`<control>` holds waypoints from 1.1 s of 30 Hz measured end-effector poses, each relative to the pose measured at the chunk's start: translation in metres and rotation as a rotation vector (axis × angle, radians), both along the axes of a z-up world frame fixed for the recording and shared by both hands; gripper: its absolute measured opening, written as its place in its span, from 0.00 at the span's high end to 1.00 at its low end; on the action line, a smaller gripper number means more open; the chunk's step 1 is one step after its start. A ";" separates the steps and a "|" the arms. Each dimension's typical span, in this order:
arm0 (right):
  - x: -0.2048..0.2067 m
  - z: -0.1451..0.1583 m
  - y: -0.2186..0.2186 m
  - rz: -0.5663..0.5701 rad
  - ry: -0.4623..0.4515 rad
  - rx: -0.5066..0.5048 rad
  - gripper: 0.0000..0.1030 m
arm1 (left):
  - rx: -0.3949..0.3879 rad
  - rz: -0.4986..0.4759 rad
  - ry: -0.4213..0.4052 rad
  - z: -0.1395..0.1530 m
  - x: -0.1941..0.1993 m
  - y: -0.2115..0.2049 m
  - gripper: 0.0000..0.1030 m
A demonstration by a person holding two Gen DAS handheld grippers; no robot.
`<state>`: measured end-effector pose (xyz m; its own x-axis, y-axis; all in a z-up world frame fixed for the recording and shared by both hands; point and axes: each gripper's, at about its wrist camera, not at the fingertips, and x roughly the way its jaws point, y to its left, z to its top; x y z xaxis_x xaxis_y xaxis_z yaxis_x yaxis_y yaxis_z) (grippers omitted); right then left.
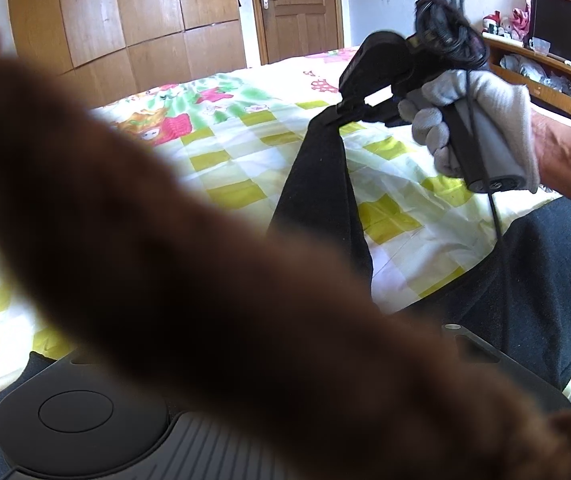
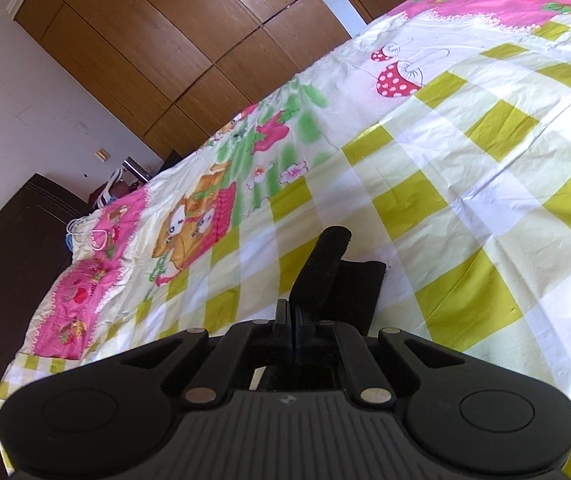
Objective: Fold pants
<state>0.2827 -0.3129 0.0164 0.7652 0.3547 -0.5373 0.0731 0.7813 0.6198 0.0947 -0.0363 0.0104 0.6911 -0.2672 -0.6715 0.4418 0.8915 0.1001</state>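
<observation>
Left gripper: its jaws are hidden behind a blurred brown fold of cloth (image 1: 213, 264) pressed against the lens, so I cannot tell whether it is spread or closed; only its body shows at the bottom edge.
Right gripper (image 2: 294, 318): fingers pressed together, pinching a dark tab of the pants (image 1: 321, 184) that sticks out just beyond the tips.
Right hand (image 1: 481, 128): gloved, ahead and to the right of the left gripper, holding its tool raised above the bed.
Pants: hanging from the right gripper's pinch, running down toward the left gripper and the person's lap.
Long axis: roughly vertical, pinched end up, the strip widening as it drops.
Bed (image 2: 465, 168): checked yellow and white sheet, beyond and below both grippers.
Risk, slip: the pinch takes only a small edge, so the hanging weight may pull it free.
Risk, blind side: with the left lens covered, that gripper could catch the wrong layer.
Risk, twist: a hanging leg may lie down crooked.
</observation>
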 end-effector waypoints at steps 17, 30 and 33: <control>-0.203 0.091 -0.092 -0.139 -0.188 0.098 0.80 | -0.009 -0.155 -0.110 0.049 -0.067 -0.033 0.33; -0.307 -0.038 -0.138 -0.423 0.077 0.240 0.77 | 0.091 -0.390 0.009 0.000 -0.112 -0.097 0.31; -0.300 -0.040 -0.144 -0.428 0.074 0.264 0.72 | 0.095 -0.383 0.014 0.002 -0.110 -0.100 0.31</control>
<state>-0.0177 -0.4566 -0.0239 0.8346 0.1491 -0.5303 0.4037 0.4894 0.7730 -0.0157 -0.1365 0.0119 0.5445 -0.4403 -0.7139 0.7423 0.6493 0.1657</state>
